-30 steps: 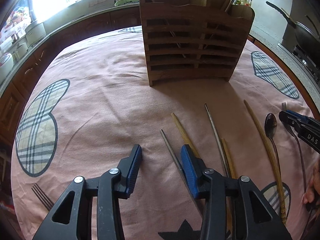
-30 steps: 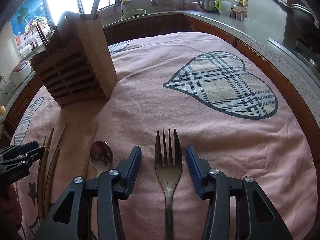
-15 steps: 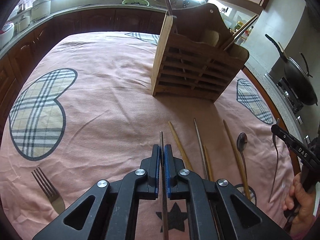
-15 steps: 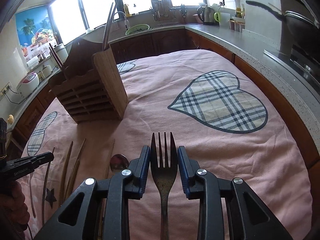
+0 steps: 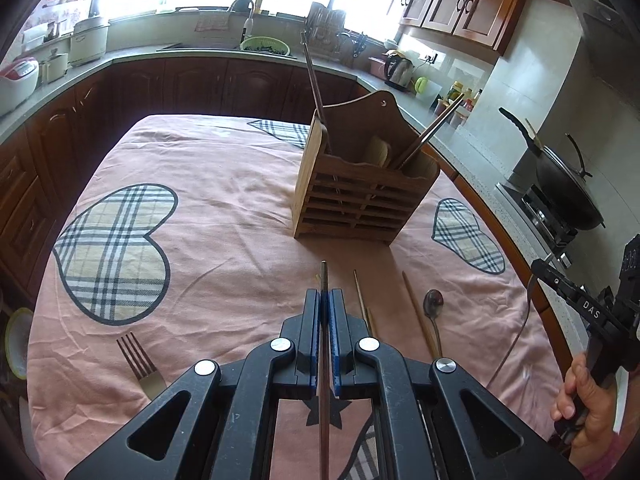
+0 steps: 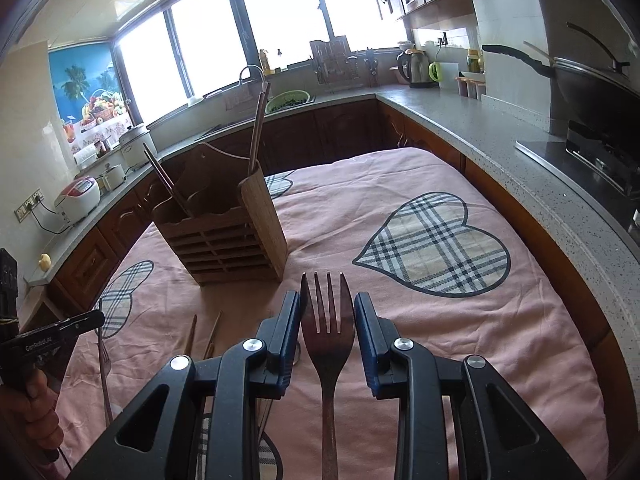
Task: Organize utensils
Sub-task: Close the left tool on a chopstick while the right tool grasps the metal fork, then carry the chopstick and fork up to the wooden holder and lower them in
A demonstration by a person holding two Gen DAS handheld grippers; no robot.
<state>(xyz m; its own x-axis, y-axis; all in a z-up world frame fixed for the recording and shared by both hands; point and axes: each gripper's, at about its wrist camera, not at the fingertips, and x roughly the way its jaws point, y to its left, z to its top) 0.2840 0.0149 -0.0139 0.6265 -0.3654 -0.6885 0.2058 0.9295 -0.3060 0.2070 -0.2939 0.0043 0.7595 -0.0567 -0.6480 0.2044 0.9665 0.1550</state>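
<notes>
Left hand-held gripper (image 5: 325, 312) clenched on chopstick (image 5: 324, 280); right hand-held gripper (image 6: 327, 320) grasping fork (image 6: 328, 320), open cloth (image 6: 420, 320) ahead

Bright daylight poured through the windows (image 6: 280, 28) above a grey counter (image 6: 472, 120) that ran round the kitchen on dark wooden cabinets (image 5: 192, 84), with wall cupboards (image 5: 460, 8) at the corner. A sink tap (image 5: 240, 4), a green colander (image 5: 266, 45), a kettle (image 6: 416, 66), a rice cooker (image 6: 78, 200) and a poster (image 6: 86, 96) of palms and fruit lined the far side, and a black wok (image 5: 560, 184) sat on the stove. A pink cloth (image 5: 224, 208) with plaid hearts (image 6: 432, 248) covered the table.
</notes>
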